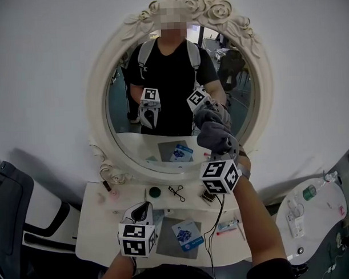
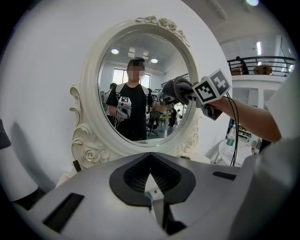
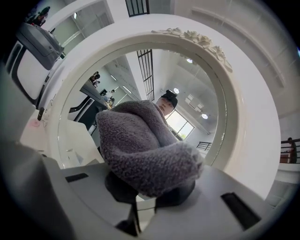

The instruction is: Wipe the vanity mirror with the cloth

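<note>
The grey cloth (image 1: 213,133) sits bunched in the clamped jaws of the right gripper (image 1: 223,149) and meets its own reflection at the lower right of the vanity mirror (image 1: 176,96), so it seems to lie against the glass. To wipe well, I think it must press flat and go in overlapping strokes over the whole oval, with the hard jaws never touching the glass or the carved frame (image 1: 96,93). The left gripper (image 1: 143,212) hangs low over the vanity table (image 1: 103,224), jaws together and empty.
</note>
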Demonstrator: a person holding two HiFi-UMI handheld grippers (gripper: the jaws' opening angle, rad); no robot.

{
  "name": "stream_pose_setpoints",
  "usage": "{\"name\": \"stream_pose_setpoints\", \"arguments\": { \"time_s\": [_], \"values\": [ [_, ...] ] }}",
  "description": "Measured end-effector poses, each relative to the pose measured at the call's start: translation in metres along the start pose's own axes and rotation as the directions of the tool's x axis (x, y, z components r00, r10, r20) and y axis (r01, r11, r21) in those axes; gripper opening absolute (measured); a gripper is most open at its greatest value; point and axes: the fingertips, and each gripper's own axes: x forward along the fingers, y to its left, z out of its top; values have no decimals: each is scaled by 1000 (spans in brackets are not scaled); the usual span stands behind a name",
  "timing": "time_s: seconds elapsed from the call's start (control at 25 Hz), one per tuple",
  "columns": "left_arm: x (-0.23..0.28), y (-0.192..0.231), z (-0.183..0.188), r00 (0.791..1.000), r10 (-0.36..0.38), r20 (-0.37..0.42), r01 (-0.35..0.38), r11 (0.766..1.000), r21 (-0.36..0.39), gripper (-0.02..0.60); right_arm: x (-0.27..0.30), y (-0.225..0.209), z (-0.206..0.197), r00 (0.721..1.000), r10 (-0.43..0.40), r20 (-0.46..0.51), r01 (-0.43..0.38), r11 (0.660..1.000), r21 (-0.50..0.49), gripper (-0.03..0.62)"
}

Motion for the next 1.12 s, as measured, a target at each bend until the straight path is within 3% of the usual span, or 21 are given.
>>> {"name": "stream_pose_setpoints", "arguments": {
  "time_s": [0.4, 0.76, 1.0, 1.12],
  "values": [
    [-5, 4, -4, 1000, 19, -7, -19, 1000, -9, 3, 5, 62, -59, 990, 96, -107, -102, 994, -48, 35],
    [-14, 4, -4, 999, 34, -5, -34, 999, 2, 3, 10, 131, -123, 954, 179, -242, -205, 975, -84, 35],
    [-20, -2, -3, 999, 34, 5, -34, 999, 10, 3, 7, 131, -119, 933, 235, -272, -246, 969, -6, 35],
    [-23, -2, -3, 999, 34, 7, -34, 999, 8, 3, -5, 110, -83, 957, 223, -185, -223, 975, 19, 37]
  ]
}}
